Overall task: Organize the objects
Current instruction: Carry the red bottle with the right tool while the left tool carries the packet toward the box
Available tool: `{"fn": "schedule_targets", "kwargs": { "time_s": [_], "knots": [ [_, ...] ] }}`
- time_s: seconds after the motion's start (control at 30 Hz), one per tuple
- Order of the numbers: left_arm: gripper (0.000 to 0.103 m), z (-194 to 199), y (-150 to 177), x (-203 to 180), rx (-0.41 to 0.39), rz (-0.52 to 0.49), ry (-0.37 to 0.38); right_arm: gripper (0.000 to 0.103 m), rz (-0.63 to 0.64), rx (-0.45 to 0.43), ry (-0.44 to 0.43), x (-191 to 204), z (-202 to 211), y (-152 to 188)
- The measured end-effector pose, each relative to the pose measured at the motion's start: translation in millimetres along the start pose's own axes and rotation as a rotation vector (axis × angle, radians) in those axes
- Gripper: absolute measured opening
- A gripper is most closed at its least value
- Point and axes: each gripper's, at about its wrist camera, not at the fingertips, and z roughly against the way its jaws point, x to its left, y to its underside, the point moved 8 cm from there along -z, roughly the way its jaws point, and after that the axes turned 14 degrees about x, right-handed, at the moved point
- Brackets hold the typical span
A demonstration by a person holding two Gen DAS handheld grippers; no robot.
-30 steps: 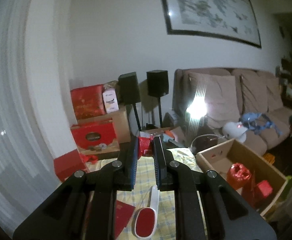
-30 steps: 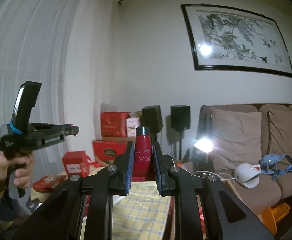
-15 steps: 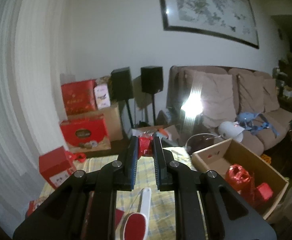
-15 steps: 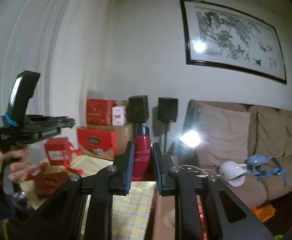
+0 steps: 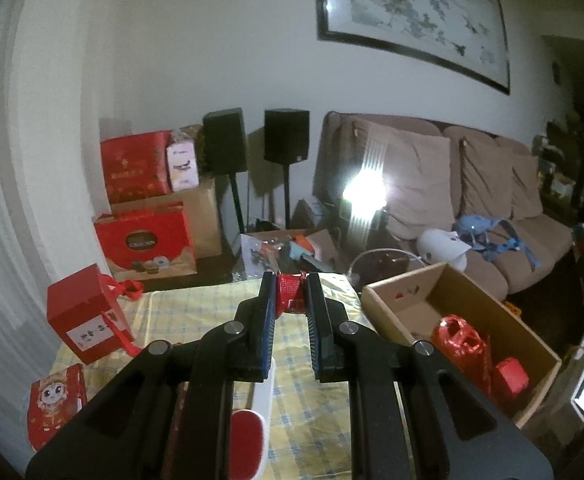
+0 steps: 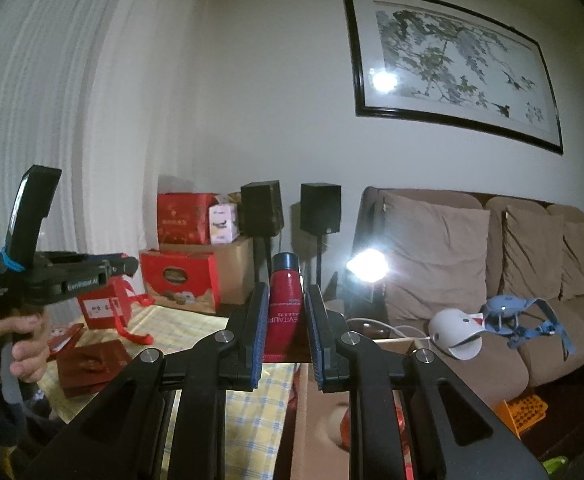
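Your left tongs (image 5: 291, 300) were clamped on a small red packet (image 5: 290, 295), held up over the far part of the table (image 5: 196, 308) with the yellow checked cloth. Your right tongs (image 6: 286, 312) were gripping a red bottle (image 6: 285, 304) with a dark cap, upright between the pads, above the table's right edge. In the right wrist view your left hand (image 6: 8, 336) was at the far left, holding its tool. A lint brush (image 5: 252, 424) with a red pad lay on the cloth near you, under the left tongs. The open cardboard box (image 5: 472, 312) sat just right of the table, with a red bag (image 5: 458, 338) and a small red box (image 5: 510, 376) inside. A red gift box (image 5: 84, 320) stood tilted at the table's left.
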Motion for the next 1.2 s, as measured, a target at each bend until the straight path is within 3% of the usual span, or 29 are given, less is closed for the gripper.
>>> {"fn": "schedule_targets", "kwargs": {
  "time_s": [0.37,0.5,0.73,1.2],
  "knots": [
    [0.013,-2,-1,-23,0.002,-0.029,0.035,0.018,-0.045,0.004,0.022,-22,2,0],
    [0.013,-2,-3,-27,0.003,-0.034,0.046,0.018,-0.037,0.014,0.07,-30,-1,3],
    [0.013,-15,0,-42,0.016,-0.026,0.08,0.018,-0.063,0.033,0.048,-36,-2,6],
    [0.013,-18,2,-75,0.022,-0.068,0.119,0.018,-0.093,0.052,0.085,-54,-1,7]
  ]
}}
